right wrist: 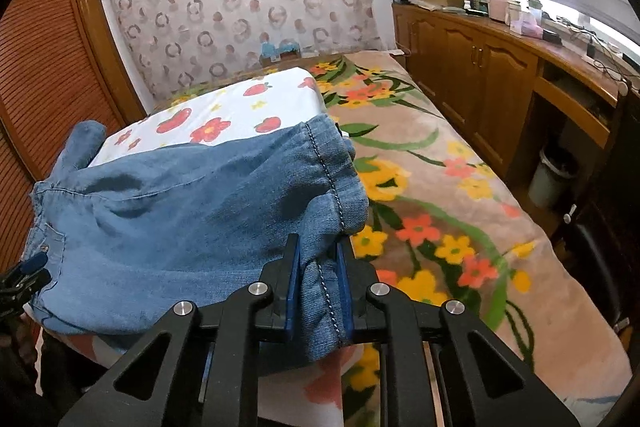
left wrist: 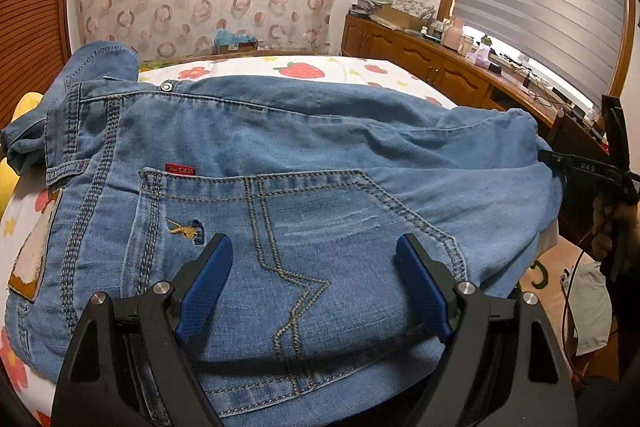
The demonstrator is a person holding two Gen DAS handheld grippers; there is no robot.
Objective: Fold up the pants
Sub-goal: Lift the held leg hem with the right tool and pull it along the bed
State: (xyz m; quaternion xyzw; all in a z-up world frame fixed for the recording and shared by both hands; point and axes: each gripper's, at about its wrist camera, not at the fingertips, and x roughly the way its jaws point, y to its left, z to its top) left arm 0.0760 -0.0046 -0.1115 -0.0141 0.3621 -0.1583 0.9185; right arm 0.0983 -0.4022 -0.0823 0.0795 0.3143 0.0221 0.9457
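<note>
Light blue denim pants (left wrist: pixel 304 155) lie folded on a white pad with strawberry print (left wrist: pixel 304 69), back pocket up. My left gripper (left wrist: pixel 314 247) is open, its blue pads hovering just above the back pocket and holding nothing. In the right wrist view the pants (right wrist: pixel 168 211) hang off the pad's edge, and my right gripper (right wrist: pixel 318 259) is shut on the stitched hem end of the pants. The right gripper also shows in the left wrist view (left wrist: pixel 568 161) at the pants' right end. The left gripper shows at the far left of the right wrist view (right wrist: pixel 24 275).
The pad (right wrist: pixel 224 107) sits on a bed with a floral blanket (right wrist: pixel 440 211). A wooden cabinet run (right wrist: pixel 480 79) with clutter on top stands along the right. A louvred wooden door (right wrist: pixel 44 75) is at the left. A small bin (right wrist: pixel 554 177) stands under the desk.
</note>
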